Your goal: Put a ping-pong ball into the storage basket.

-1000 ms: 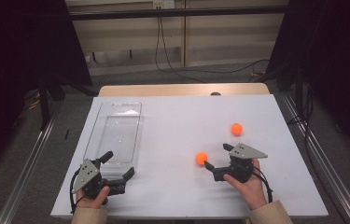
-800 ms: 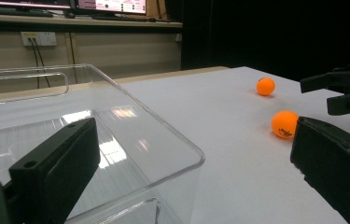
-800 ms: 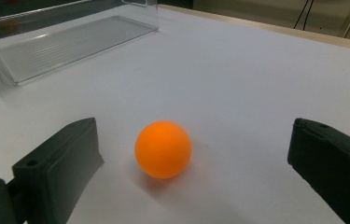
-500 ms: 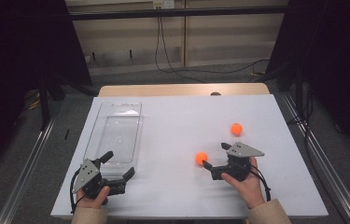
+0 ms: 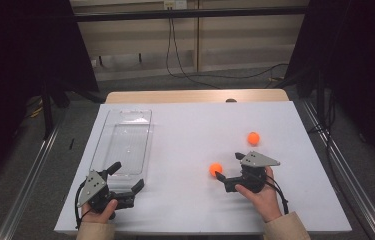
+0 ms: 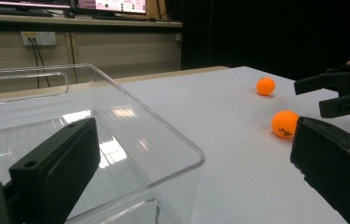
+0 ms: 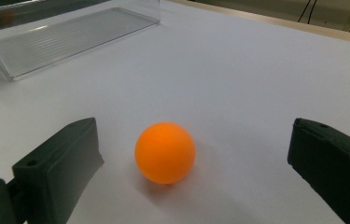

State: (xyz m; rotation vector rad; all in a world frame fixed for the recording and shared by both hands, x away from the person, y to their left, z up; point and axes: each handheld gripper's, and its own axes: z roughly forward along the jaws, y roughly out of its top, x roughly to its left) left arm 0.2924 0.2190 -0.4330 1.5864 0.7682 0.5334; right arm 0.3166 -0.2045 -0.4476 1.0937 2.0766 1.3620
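**Orange ball lies between the right gripper's open jaws**

A person sits at a white desk [image 5: 185, 145] and holds a two-jaw gripper in each hand.

The right gripper [image 5: 226, 167] rests low over the desk, its black jaws spread wide and holding nothing. An orange ball [image 7: 165, 152] sits on the desk in the gap between them. In the right gripper view it lies a little nearer one jaw than the other, just ahead of the tips, and touches neither. In the high view the same ball lies just beside the tip of the nearer jaw, at the mouth of the opening.

A second orange ball [image 5: 253, 138] lies farther out on the desk, past the right gripper's far jaw and well apart from the first ball.

The left gripper [image 5: 127, 176] is held at the near edge of the desk, well apart from both balls. Its jaws are also spread wide and hold nothing. One jaw points toward the near end of a clear plastic tray [image 5: 106, 145], a long shallow container with nothing in it; the other jaw lies on the bare desk beside it. In the left gripper view the tray's near corner [image 6: 196, 158] stands between the two jaws, and both balls and the right gripper show beyond the jaw on the desk side.
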